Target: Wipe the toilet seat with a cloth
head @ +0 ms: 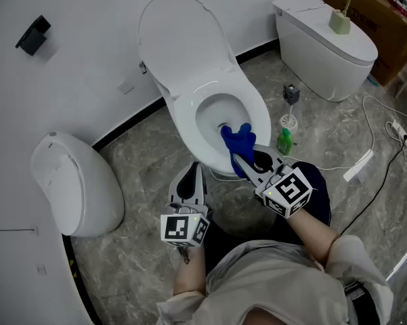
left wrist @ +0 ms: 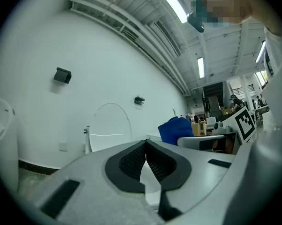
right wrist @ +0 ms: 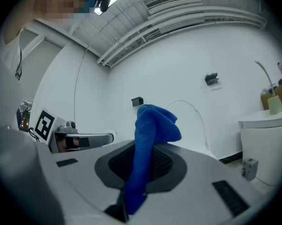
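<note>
Grey, marble-patterned floor [head: 142, 202] meets a plain white wall. A smooth, glossy white toilet [head: 183, 124] stands on it with its oval lid [head: 179, 39] raised; a second, closed one [head: 325, 46] stands to the right. The left gripper [head: 191, 175] hovers near the bowl's front, its ribbed black fingers [left wrist: 131, 161] together on nothing. The right gripper [head: 247, 161] has its fingers clamped on a fuzzy blue cloth [head: 238, 141], bunched over the front of the toilet seat [head: 257, 117]. A green bottle [head: 285, 141] stands beside the bowl.
</note>
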The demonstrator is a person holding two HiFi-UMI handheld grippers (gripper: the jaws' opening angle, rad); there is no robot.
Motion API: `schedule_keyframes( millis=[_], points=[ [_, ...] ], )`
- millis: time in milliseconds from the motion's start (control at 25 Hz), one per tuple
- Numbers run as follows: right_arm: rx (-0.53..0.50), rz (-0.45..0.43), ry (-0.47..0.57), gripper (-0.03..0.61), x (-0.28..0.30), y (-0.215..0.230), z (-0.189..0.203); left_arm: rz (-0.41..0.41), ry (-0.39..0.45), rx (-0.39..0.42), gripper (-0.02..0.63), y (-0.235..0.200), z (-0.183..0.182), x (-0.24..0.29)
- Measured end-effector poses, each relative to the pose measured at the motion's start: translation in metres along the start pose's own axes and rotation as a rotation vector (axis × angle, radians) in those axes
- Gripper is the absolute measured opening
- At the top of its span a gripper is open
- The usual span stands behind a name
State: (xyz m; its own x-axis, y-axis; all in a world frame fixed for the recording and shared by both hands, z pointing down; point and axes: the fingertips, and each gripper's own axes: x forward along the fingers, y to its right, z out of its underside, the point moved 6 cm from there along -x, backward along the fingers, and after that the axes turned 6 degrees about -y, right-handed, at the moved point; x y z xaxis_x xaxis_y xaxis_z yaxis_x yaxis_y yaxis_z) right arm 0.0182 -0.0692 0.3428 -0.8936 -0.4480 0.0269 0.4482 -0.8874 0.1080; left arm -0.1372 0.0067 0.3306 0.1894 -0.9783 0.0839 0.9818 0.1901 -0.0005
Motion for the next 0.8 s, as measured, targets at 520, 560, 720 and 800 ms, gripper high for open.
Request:
schedule_keyframes(
  millis=[520,560,720,800],
  points=[
    [-0.042,-0.013,0.018,0.051,0.0031,-0.0075,-0.0064,0.002,0.0,-0.002,0.008,-0.003,-0.0001,0.0],
    [-0.038,-0.012,0.016,0.051,0.0035,-0.0065,-0.0056,0.004,0.0,-0.002,0.008,-0.0026,0.0001,0.0004],
    [-0.038,-0.007,0.005,0.051,0.0061,-0.0022,-0.0035,0.008,-0.004,0.001,0.008,-0.0016,0.0012,0.0017],
    [-0.045,-0.005,-0.001,0.051,0.0098,0.0007,-0.0038,0.006,-0.005,0.0,0.008,-0.0034,0.0017,0.0021]
  ],
)
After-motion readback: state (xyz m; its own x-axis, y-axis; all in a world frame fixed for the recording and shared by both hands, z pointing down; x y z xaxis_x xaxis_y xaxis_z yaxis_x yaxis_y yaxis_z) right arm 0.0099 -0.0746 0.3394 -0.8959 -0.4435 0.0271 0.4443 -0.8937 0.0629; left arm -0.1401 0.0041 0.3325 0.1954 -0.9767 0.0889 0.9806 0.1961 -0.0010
